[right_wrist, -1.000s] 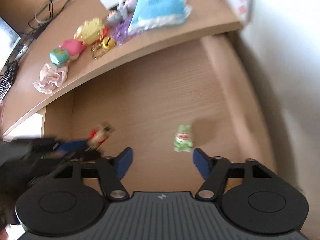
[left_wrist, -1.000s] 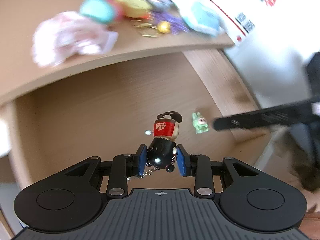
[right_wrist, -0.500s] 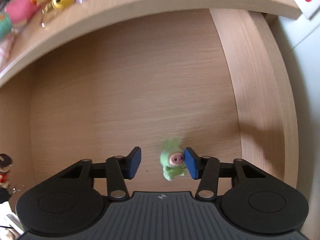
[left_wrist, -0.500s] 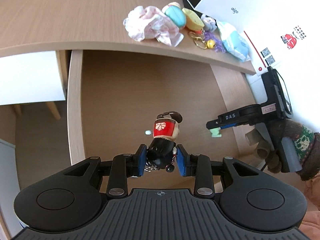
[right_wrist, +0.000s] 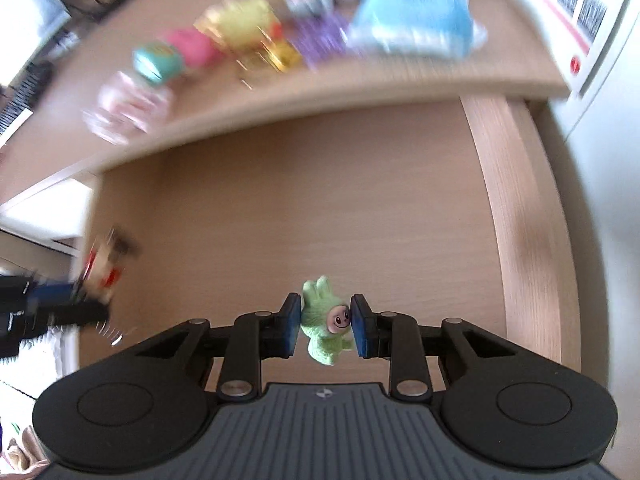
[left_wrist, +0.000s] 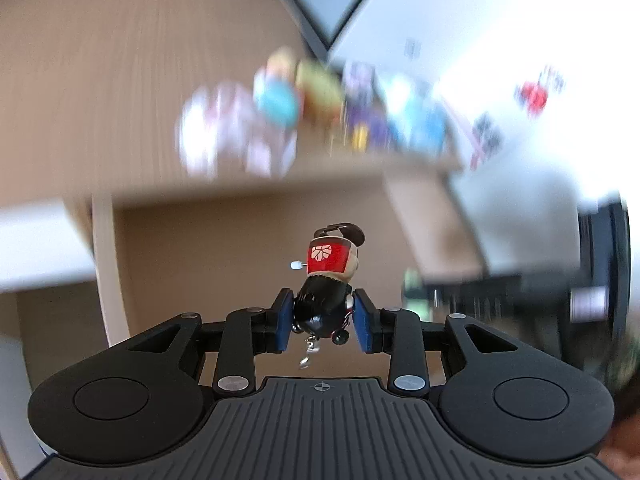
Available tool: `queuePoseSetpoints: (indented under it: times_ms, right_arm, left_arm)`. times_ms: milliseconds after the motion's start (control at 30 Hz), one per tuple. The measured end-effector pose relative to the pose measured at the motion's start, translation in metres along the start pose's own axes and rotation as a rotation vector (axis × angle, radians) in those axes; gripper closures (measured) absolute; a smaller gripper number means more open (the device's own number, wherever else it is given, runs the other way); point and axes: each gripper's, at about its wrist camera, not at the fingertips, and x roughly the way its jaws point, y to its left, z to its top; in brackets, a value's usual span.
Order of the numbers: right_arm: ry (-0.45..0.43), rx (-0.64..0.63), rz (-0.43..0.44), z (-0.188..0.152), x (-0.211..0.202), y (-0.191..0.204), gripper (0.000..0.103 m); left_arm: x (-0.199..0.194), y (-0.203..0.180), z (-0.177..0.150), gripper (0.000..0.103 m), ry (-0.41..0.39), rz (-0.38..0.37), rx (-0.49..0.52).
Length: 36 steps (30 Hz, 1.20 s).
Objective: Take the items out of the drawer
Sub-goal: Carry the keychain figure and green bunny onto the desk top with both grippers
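Note:
My left gripper point(left_wrist: 322, 318) is shut on a small figure keychain point(left_wrist: 326, 280) with a red top, a black body and a dangling chain, held above the open wooden drawer point(left_wrist: 224, 248). My right gripper point(right_wrist: 325, 322) is shut on a fuzzy green bunny toy point(right_wrist: 326, 326) with a pink face, lifted off the drawer floor point(right_wrist: 320, 200). In the right wrist view the left gripper point(right_wrist: 60, 300) with its figure shows blurred at the left edge. In the left wrist view the right gripper point(left_wrist: 432, 292) shows blurred at the right with a bit of green.
Above the drawer, the desk top point(right_wrist: 360, 84) carries a blurred row of small things: a pink cloth point(right_wrist: 128, 106), a teal and a pink toy, a yellow toy point(right_wrist: 240, 26), purple strands and a blue packet point(right_wrist: 416, 12). A white box point(right_wrist: 580, 20) stands at the right.
The right gripper came down around the green bunny, shut on it and lifted it off the drawer floor. The left gripper rose with the figure still held.

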Motion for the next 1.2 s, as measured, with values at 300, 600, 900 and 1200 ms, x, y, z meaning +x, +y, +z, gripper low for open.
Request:
queuePoseSetpoints:
  times_ms: [300,600,900,1200]
  right_arm:
    - [-0.12,0.032,0.053,0.008,-0.04,0.001,0.077]
    - [-0.133,0.096,0.034,-0.001,-0.044,-0.014,0.077]
    - [-0.137,0.122,0.01,0.001,-0.045,-0.023,0.077]
    - [-0.163,0.095,0.009,0.027,-0.047,-0.021,0.077]
  left_arm:
    - [0.014,0.02,0.114,0.068,-0.163,0.125,-0.027]
    - [0.072,0.045,0.149,0.068,-0.089,0.152,-0.12]
    - [0.05,0.05,0.142,0.068,-0.171,0.162,-0.156]
    - [-0.005,0.028,0.075,0.068,-0.215,0.045,-0.084]
